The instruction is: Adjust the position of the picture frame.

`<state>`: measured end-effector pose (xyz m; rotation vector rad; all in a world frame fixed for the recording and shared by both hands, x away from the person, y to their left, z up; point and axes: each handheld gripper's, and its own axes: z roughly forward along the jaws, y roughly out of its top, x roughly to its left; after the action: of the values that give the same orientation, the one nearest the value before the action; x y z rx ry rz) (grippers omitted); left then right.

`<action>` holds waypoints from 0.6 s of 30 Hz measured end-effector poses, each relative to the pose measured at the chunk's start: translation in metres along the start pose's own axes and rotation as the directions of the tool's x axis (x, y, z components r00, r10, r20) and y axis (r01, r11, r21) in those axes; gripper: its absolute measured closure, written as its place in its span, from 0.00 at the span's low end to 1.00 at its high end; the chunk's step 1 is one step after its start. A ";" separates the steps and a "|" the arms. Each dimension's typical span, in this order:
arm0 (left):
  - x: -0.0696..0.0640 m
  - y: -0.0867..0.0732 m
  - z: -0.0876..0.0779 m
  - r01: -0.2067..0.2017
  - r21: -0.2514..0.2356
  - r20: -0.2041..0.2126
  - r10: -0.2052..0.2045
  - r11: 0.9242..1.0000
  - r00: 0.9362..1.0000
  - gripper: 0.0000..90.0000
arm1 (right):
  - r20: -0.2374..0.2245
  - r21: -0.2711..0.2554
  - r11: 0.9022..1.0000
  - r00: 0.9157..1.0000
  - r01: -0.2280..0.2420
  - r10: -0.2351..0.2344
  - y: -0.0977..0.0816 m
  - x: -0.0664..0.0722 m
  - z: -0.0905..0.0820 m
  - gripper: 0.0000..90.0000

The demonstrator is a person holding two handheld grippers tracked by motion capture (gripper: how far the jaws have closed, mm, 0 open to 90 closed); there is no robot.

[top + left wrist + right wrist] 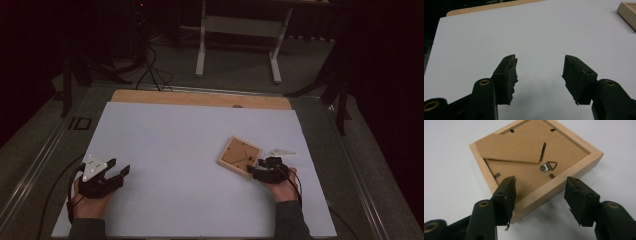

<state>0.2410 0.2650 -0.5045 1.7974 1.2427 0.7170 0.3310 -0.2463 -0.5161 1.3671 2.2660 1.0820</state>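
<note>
The wooden picture frame [534,162] lies face down on the white worktop [175,145], its nearest corner hidden between the parted jaws of the right hand-held gripper [540,192]. The left hand-held gripper [540,72] is held released over bare surface. The surrounding room is too dark to be made out.

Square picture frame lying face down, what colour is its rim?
Pale natural wood, best in the right gripper view.
</note>
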 end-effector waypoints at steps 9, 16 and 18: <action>-0.001 0.000 0.001 -0.004 0.000 0.002 0.004 1.000 1.000 0.49 | -0.035 -0.001 0.998 0.998 -0.058 0.058 -0.002 -0.003 0.001 0.47; -0.003 0.001 0.002 -0.014 0.006 0.002 0.014 1.000 1.000 0.49 | -0.026 -0.010 0.998 0.997 -0.069 0.069 0.000 -0.001 0.005 0.49; -0.003 0.001 0.002 -0.015 0.008 0.002 0.015 1.000 1.000 0.49 | -0.029 -0.011 0.997 0.997 -0.071 0.071 0.001 -0.001 0.005 0.50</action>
<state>0.2423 0.2616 -0.5052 1.8148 1.2332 0.7191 0.3353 -0.2446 -0.5193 1.4462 2.2428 1.1432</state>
